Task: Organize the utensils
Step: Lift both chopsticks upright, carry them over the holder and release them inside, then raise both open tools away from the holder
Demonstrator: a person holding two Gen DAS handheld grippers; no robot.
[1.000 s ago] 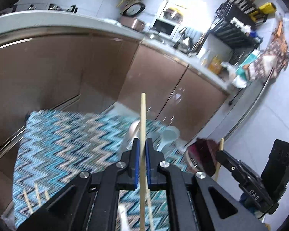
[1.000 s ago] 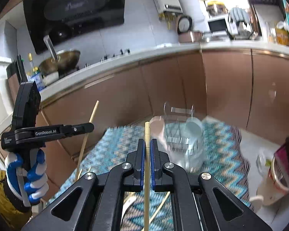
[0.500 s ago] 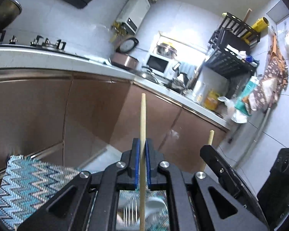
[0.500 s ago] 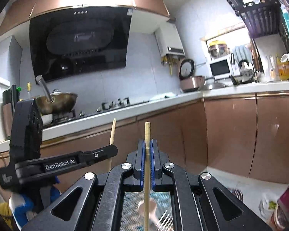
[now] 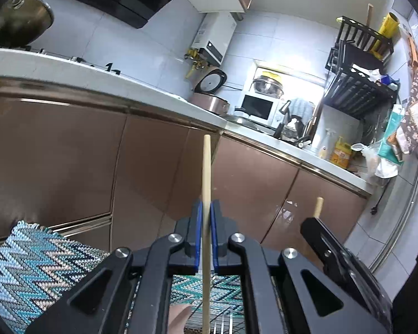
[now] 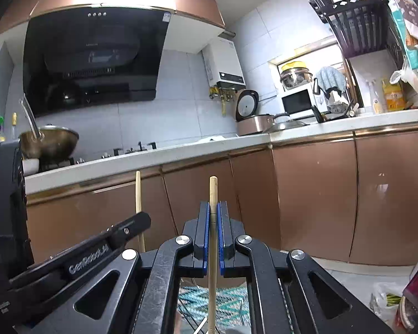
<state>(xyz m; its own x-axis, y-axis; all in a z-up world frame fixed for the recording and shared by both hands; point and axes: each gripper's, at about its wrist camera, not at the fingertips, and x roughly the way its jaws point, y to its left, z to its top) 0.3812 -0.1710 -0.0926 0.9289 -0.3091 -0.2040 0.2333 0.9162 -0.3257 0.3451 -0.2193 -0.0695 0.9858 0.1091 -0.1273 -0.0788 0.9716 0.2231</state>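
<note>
left tool (image 5: 206, 211) clamped, right tool (image 6: 213, 208) clamped

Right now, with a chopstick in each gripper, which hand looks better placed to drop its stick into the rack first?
Hard to separate. Left gripper and right gripper each clamp an upright chopstick over the wire rack. Slight edge: left, whose stick tip shows nearer the rack.

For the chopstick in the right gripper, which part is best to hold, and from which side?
Hold it as the right gripper does now: on the upper shaft of the chopstick, a little below its blunt top, with pads closing from both sides across the stick. It stands upright and is thin and round, so a sideways pinch keeps it straight.
</note>
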